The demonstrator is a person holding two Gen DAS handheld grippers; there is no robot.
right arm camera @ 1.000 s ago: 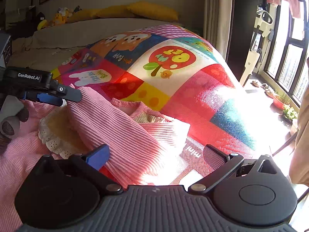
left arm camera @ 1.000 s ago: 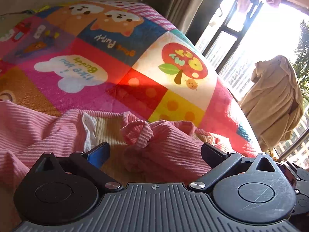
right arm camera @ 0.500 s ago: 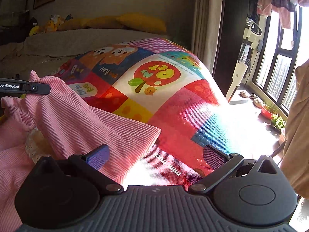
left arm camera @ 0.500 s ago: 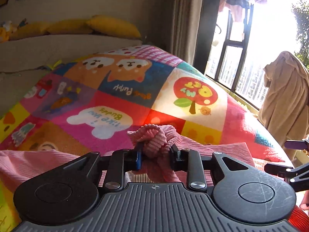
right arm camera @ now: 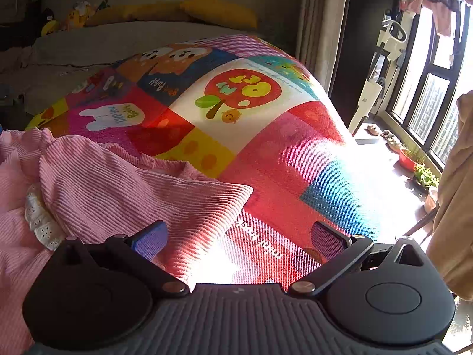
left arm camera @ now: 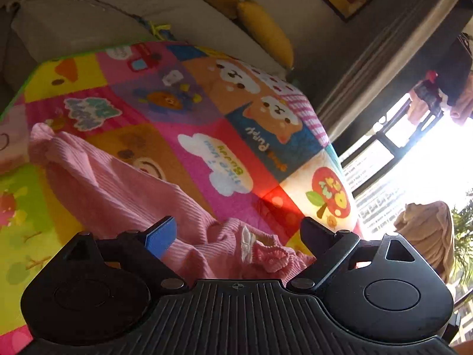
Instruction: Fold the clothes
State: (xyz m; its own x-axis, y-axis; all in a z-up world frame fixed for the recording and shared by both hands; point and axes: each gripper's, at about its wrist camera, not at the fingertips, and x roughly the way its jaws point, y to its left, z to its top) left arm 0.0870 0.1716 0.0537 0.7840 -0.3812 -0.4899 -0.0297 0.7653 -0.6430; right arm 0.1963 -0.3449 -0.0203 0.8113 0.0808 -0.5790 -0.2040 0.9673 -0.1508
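A pink ribbed garment [left arm camera: 118, 195] with a white lace collar [right arm camera: 40, 222] lies on a colourful cartoon play mat [left arm camera: 207, 136]. In the left wrist view my left gripper [left arm camera: 238, 232] is open and empty, just above a bunched fold of the garment [left arm camera: 266, 257]. In the right wrist view my right gripper [right arm camera: 239, 236] is open and empty, over the folded-over sleeve [right arm camera: 177, 204] of the garment and the mat [right arm camera: 266, 136]. Neither gripper shows in the other's view.
A beige sofa [left arm camera: 88, 14] with yellow cushions [left arm camera: 263, 29] stands behind the mat. Windows [right arm camera: 428, 94] and a curtain [right arm camera: 322, 26] are at the right. A tan cloth [left arm camera: 425, 233] hangs at the right edge. Potted plants [right arm camera: 422, 174] sit on the sill.
My left gripper let go of the bunched pink cloth, opened, and swung left over the mat. The sleeve now lies folded over the garment. My right gripper stayed open.
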